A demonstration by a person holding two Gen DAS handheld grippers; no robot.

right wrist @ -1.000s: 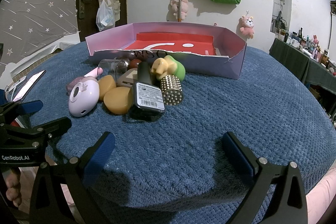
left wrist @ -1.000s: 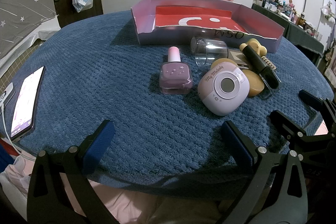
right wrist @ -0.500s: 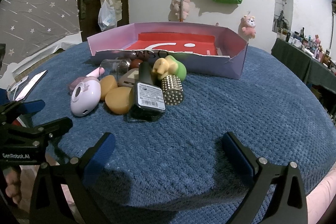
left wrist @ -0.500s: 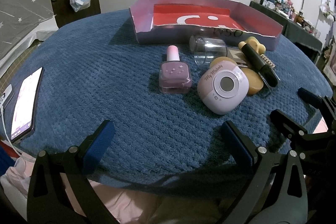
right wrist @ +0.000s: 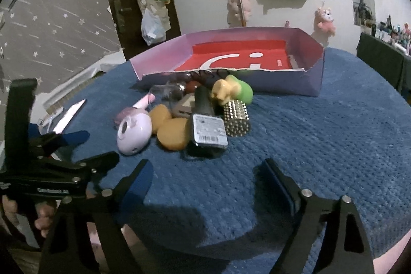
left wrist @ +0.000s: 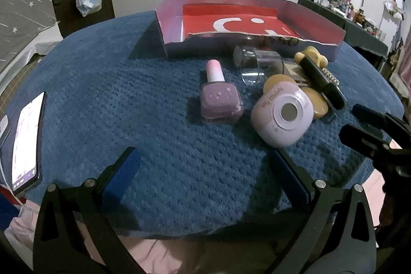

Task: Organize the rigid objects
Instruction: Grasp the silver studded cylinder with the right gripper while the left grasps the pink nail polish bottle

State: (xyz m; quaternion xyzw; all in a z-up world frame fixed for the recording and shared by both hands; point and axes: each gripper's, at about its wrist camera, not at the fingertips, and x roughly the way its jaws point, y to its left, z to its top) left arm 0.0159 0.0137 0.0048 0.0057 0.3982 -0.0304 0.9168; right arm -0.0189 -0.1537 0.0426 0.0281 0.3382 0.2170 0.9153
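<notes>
Two empty tongs, left [left wrist: 205,166] wide, right [right wrist: 205,171] just narrowing, facing lilac round case [left wrist: 282,117].

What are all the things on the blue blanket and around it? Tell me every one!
shallow cardboard box: one, lilac walls, red floor, far side of blanket
nail-polish-shaped bottle: one, lilac with pink cap, lying mid-blanket
round lilac gadget: one, right of that bottle
clear glass jar: one, on its side before the box
tan rounded pieces: two, beside the gadget
black bottle with barcode label: one, in the pile
gold studded cylinder: one, right of it
yellow and green toy: one, behind the cylinder
phone: one, screen lit, left edge
blue blanket: one, under everything
left hand-held gripper: one, black, blue pads, open
right hand-held gripper: one, same, open, jaws just narrowed, nothing between
</notes>
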